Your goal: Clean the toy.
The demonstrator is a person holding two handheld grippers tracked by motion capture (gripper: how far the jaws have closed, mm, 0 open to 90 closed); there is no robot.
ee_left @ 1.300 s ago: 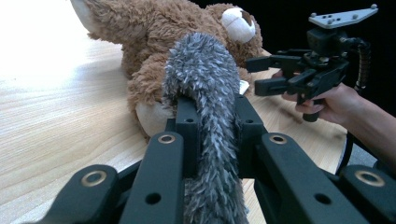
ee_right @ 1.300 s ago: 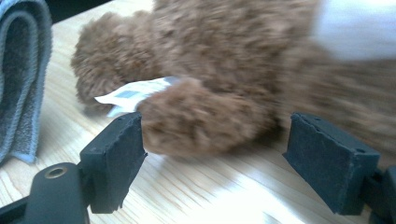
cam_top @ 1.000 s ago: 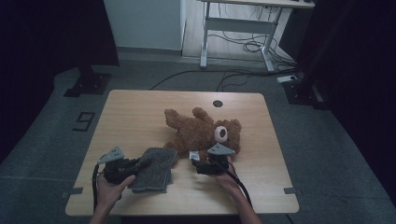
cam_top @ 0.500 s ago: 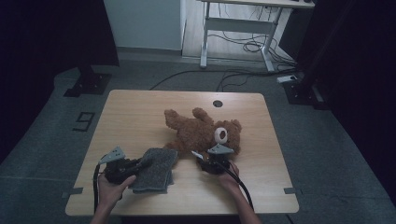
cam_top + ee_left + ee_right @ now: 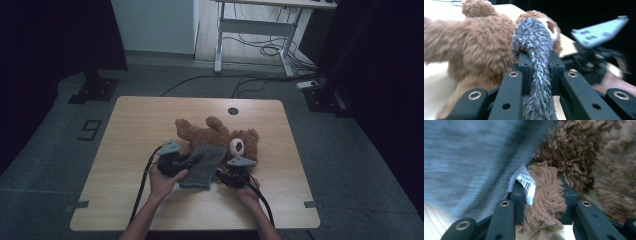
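A brown teddy bear [image 5: 212,136] lies on the wooden table [image 5: 135,130], head toward the right. A grey fuzzy cloth [image 5: 204,164] overlaps its near side. My left gripper [image 5: 192,161] is shut on that cloth [image 5: 534,37], which bulges up between the jaws [image 5: 539,58] against the bear's fur [image 5: 479,40]. My right gripper [image 5: 221,173] has just been closing. It is shut [image 5: 542,187] on a thick fold of the bear's brown fur [image 5: 544,195] beside a white barcode label [image 5: 526,185]. The grey cloth [image 5: 466,157] hangs blurred at the left.
The right gripper's grey plate [image 5: 599,30] and body sit close to the right of the left jaws. A round cable hole [image 5: 232,110] marks the table's far edge. Cables [image 5: 142,185] trail from both grippers over the front edge. A desk frame [image 5: 250,30] stands beyond.
My left gripper carried the grey cloth to the right, onto the bear's near side. My right gripper's jaws closed on the bear's fur without shifting place.
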